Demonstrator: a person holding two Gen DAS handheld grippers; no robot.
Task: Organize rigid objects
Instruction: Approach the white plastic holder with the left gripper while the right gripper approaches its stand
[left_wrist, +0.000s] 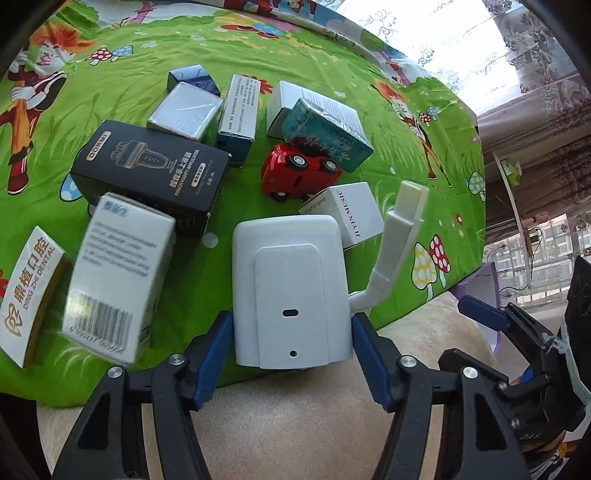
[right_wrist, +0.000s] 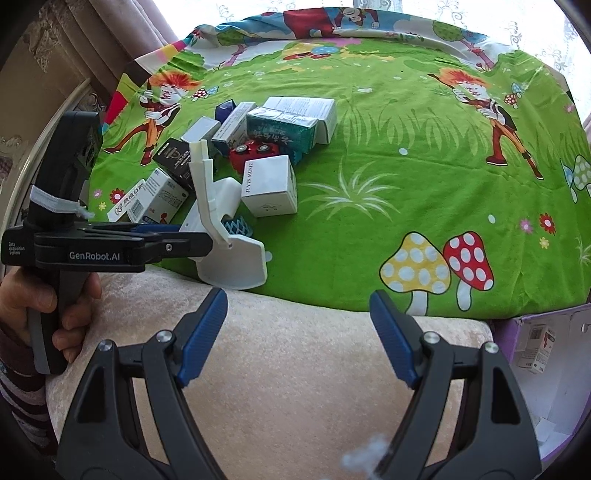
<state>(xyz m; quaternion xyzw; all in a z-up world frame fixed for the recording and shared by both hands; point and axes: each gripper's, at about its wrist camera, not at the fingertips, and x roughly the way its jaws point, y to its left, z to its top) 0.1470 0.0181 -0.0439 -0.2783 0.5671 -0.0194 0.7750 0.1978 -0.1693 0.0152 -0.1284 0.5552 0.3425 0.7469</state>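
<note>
white plastic device (left_wrist: 291, 291), clamped between left tongs (left_wrist: 291, 354), right tongs (right_wrist: 297, 336) apart, empty

White plastic device (left_wrist: 291, 291) between blue pads

The black box (left_wrist: 151, 173) reads "DONNI" on a gold tag, with "PINCH HAPPY APPLICATOR" under Chinese lettering. The white and gold box (left_wrist: 31, 295) at the bed's near left edge reads "DING ZHI DENTAL" below large Chinese characters. The small white cube box (left_wrist: 352, 212) near the bed's front edge reads "JI YIN MUSIC". The teal box (left_wrist: 328, 133) carries Chinese script only. On the right wrist view the left gripper (right_wrist: 221, 236) reads "GenRobot.AI" along its body and "Data Acquisition System" on the block behind it.
</note>
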